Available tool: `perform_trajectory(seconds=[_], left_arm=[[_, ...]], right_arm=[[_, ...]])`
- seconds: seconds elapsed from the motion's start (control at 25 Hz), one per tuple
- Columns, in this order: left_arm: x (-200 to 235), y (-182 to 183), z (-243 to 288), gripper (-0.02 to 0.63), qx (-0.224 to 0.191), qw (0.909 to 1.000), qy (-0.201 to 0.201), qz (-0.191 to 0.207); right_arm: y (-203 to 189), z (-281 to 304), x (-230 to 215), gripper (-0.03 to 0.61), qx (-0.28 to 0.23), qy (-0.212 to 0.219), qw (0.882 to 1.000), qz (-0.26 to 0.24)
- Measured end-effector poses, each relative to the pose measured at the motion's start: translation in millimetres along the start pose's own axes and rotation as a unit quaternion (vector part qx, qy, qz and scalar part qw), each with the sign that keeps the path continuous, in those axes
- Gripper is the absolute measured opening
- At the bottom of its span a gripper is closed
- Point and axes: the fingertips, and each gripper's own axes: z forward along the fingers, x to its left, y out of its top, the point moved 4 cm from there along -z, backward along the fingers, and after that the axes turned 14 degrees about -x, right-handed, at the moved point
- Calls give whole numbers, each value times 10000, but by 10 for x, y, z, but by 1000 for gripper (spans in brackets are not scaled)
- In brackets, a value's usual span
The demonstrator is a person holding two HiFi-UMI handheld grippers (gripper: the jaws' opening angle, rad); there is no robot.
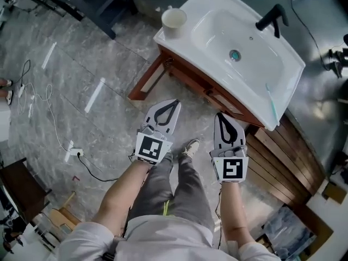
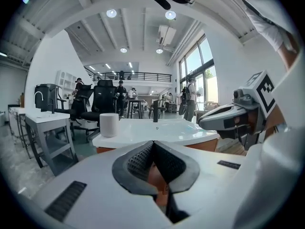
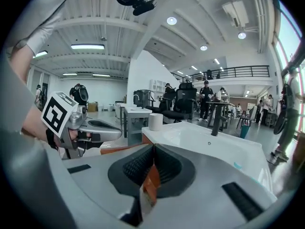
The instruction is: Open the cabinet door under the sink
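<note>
The white sink (image 1: 255, 64) sits on a brown wooden cabinet (image 1: 198, 86), with a black faucet (image 1: 272, 18) at its back. At the cabinet's left corner a brown wooden panel (image 1: 145, 80) slants out toward the floor. My left gripper (image 1: 169, 106) and right gripper (image 1: 222, 118) hover side by side in front of the cabinet, apart from it, both shut with nothing between the pads. The left gripper view looks over its closed tips (image 2: 153, 144) at the sink's rim (image 2: 157, 130). In the right gripper view the closed tips (image 3: 153, 149) lie before the basin (image 3: 209, 142).
A white cup (image 1: 174, 19) stands on the sink's left corner, and a teal strip (image 1: 270, 99) lies on its near right rim. Wooden slats (image 1: 283, 162) cover the floor at right. Cables and a power strip (image 1: 73, 154) lie at left. The person's shoe (image 1: 190, 147) is below the cabinet.
</note>
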Motion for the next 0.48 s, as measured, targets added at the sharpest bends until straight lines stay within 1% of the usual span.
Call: perform_trajectory(seconds=[0.24,0.48], left_arm=[[-197,588,95,17,-123,9996,-200,155],[-384,1212,157,17,-443,9985,-259,176]], right_arm=[[450,-243,-181,32,-128,-197,9997,-9],[891,-494,-366,32,-401,-318,9987,-19]])
